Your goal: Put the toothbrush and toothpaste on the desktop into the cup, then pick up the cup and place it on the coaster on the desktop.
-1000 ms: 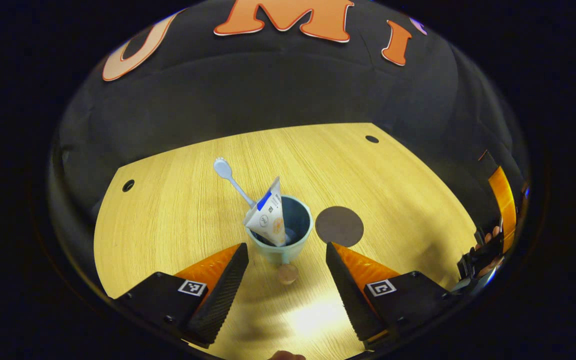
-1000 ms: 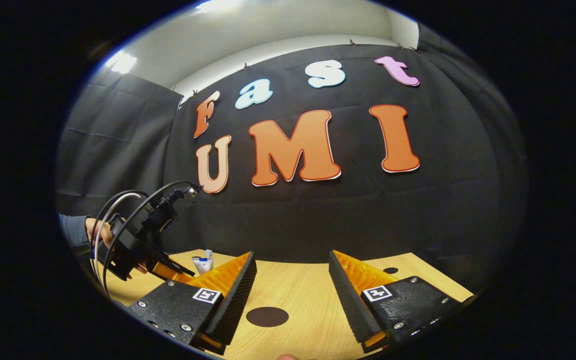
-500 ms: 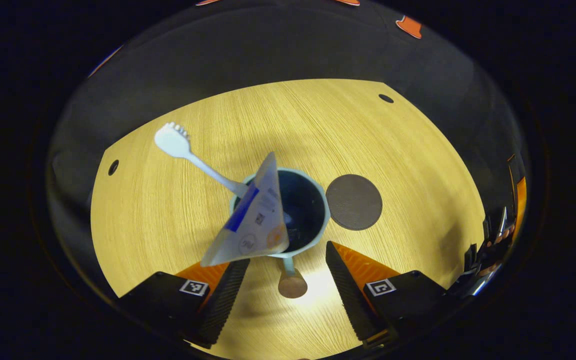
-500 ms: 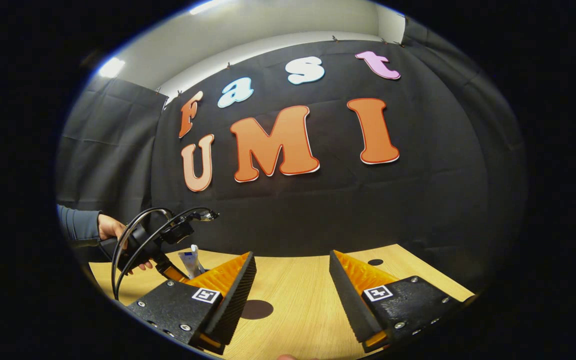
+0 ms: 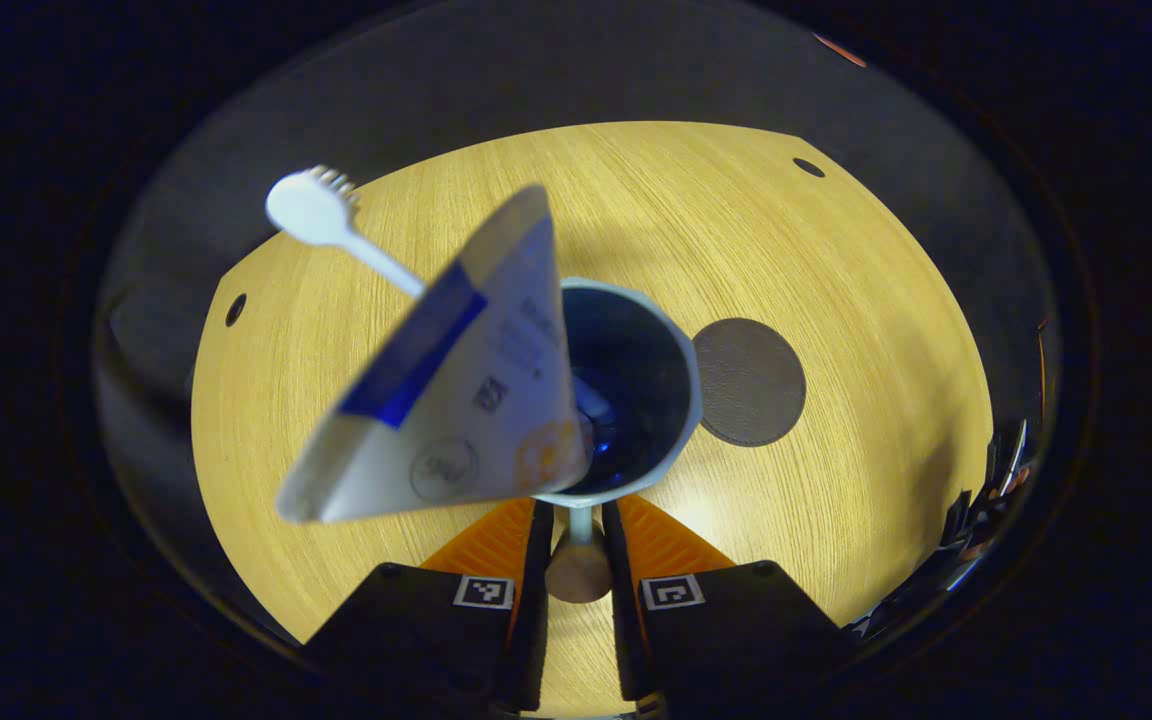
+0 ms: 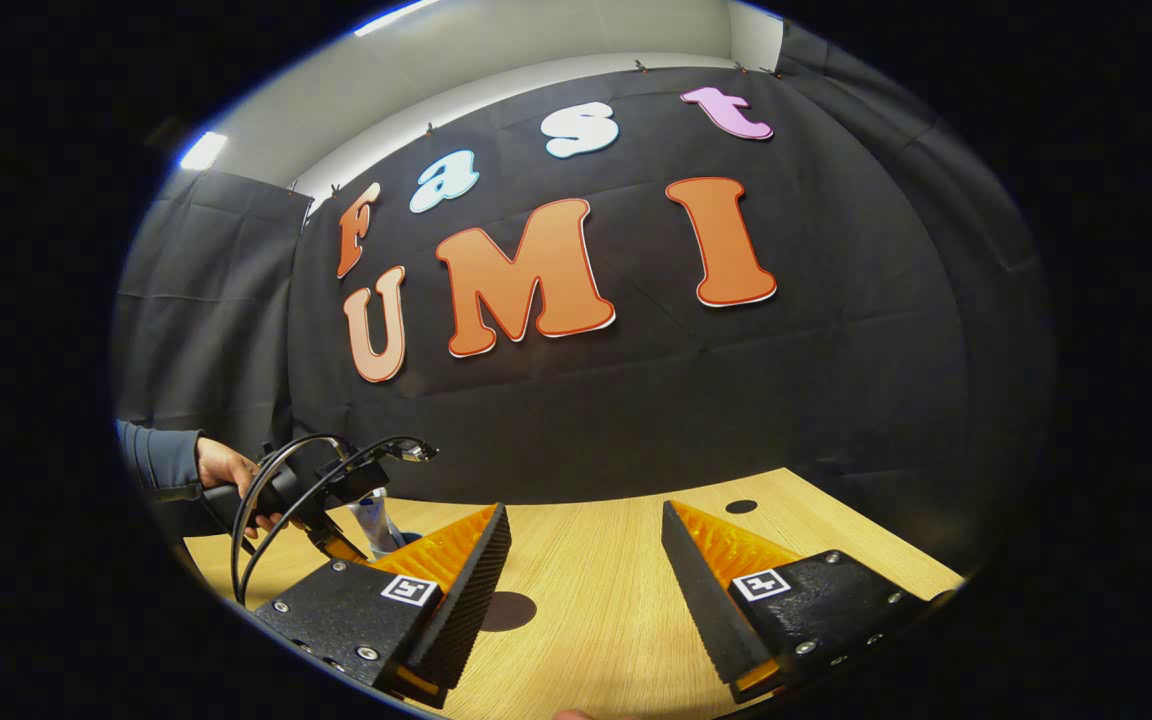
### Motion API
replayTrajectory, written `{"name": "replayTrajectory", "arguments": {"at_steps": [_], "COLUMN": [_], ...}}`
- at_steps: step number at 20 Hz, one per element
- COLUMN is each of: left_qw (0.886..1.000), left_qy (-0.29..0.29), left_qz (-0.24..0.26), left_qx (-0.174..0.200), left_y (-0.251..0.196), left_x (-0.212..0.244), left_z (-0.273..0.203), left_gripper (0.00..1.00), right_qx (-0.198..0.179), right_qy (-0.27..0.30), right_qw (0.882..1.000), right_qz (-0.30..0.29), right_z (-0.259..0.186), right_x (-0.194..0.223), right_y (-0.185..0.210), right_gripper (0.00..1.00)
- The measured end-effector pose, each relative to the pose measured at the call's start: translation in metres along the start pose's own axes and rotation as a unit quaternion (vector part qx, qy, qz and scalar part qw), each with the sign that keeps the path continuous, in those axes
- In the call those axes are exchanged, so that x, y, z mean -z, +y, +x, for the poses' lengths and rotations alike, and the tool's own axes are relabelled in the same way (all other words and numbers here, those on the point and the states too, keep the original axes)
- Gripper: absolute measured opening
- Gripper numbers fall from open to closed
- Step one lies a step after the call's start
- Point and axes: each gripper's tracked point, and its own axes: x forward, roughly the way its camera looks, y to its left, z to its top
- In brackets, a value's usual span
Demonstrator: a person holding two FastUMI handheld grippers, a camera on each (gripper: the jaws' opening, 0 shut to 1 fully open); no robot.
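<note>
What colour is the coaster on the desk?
Dark brown, a plain round coaster, seen best in the left gripper view.

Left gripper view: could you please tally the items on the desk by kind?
Cup: 1
Toothbrush: 1
Toothpaste tube: 1
Coaster: 1
Total: 4

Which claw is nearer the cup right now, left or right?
Left. The left claw has its fingers closed around the cup's handle. The right claw is open and empty, off to the side beyond the coaster.
</note>
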Motion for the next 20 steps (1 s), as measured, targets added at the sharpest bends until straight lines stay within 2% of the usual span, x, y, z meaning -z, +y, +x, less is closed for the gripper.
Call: {"name": "replayTrajectory", "arguments": {"at_steps": [3,4,7,13,20], "left_qw": [1.0,1.0,0.999,0.999,0.997], "left_qy": [-0.012,-0.018,-0.027,-0.049,-0.07], "left_qz": [0.011,0.014,0.004,-0.004,0.034], "left_qx": [-0.015,-0.016,-0.017,-0.007,0.012], "left_y": [-0.007,-0.009,-0.008,-0.016,-0.028], "left_x": [-0.007,-0.014,-0.017,-0.027,-0.033], "left_z": [0.002,-0.001,-0.015,-0.004,-0.013], "left_gripper": [0.32,0.29,0.29,0.29,0.29], "right_qx": [0.004,0.006,0.01,0.017,0.029], "right_qy": [0.005,0.005,0.001,-0.004,-0.011], "right_qw": [1.0,1.0,1.0,1.0,0.999], "right_qz": [0.007,0.008,0.007,0.005,-0.011], "right_z": [-0.001,-0.002,-0.006,-0.011,-0.026], "right_x": [0.005,0.005,0.001,-0.006,-0.014], "right_y": [-0.002,-0.005,-0.006,-0.009,-0.017], "right_gripper": [0.92,0.92,0.92,0.94,0.94]}}
